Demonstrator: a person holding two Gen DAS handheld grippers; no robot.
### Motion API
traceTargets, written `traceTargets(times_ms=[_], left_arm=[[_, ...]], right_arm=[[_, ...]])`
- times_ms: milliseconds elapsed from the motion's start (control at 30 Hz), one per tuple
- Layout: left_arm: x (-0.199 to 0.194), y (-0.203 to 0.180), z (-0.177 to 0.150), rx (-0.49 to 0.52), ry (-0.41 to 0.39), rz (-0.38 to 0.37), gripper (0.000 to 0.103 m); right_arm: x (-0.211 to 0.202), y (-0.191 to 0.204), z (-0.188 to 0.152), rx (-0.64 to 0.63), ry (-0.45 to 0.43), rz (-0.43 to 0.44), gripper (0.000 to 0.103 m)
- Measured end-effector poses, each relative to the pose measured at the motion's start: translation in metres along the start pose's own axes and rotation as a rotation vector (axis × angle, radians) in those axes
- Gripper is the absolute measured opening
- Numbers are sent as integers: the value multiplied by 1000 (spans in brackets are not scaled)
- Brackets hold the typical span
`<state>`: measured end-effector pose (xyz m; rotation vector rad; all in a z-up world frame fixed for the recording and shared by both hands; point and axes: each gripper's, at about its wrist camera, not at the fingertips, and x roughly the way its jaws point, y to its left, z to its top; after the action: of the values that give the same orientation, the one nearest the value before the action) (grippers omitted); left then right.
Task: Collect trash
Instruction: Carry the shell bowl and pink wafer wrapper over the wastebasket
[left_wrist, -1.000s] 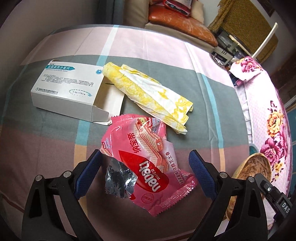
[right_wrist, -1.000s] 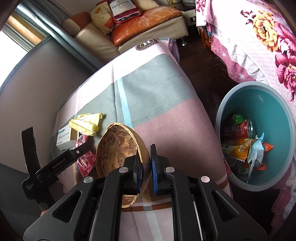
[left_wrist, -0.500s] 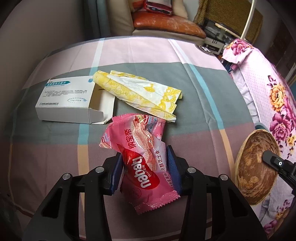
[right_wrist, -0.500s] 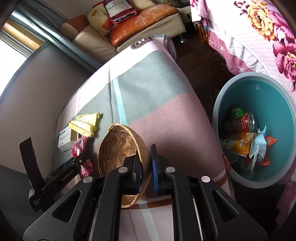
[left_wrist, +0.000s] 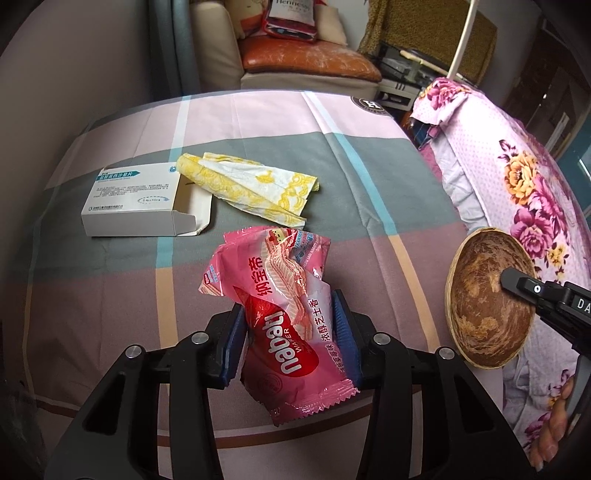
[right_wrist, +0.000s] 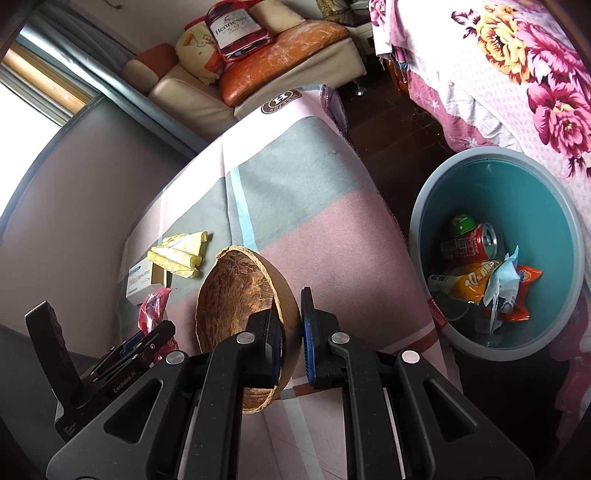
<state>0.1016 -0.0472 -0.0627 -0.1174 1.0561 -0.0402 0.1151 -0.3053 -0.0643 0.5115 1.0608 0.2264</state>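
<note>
My left gripper (left_wrist: 290, 334) is shut on a pink wafer wrapper (left_wrist: 275, 295), which hangs lifted a little off the striped tablecloth (left_wrist: 369, 177). Behind it lie a crumpled yellow-and-white napkin (left_wrist: 255, 186) and an open white medicine box (left_wrist: 136, 197). My right gripper (right_wrist: 291, 339) is shut on the rim of a brown coconut shell half (right_wrist: 236, 295), held up over the table's near edge. That shell (left_wrist: 487, 299) also shows at the right of the left wrist view. In the right wrist view the pink wrapper (right_wrist: 151, 308) peeks out beside the left gripper's body.
A teal trash bin (right_wrist: 554, 206) stands on the dark floor right of the table, holding a red can, snack bags and paper. A floral bedspread (left_wrist: 524, 177) lies beyond it. A sofa with cushions (left_wrist: 306, 62) sits behind the table.
My left gripper closed on the pink wrapper and lifted it off the cloth. The right gripper shifted slightly with the coconut shell, which is more in sight in the left wrist view.
</note>
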Motion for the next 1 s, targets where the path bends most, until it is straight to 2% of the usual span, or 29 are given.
traceTargets(times_ms=[200, 433, 667, 1000], left_arm=[[-10, -22, -2, 56, -11, -22, 45], [-14, -58, -2, 130, -7, -56, 45], [-10, -116, 1, 263, -8, -75, 45], [13, -207, -1, 418, 32, -145, 45]], right_arm=[[-17, -9, 0, 22, -35, 15, 10], [-40, -39, 3, 76, -85, 27, 10], [-71, -82, 10, 141, -155, 14, 10], [-116, -159, 14, 251, -249, -58, 11]])
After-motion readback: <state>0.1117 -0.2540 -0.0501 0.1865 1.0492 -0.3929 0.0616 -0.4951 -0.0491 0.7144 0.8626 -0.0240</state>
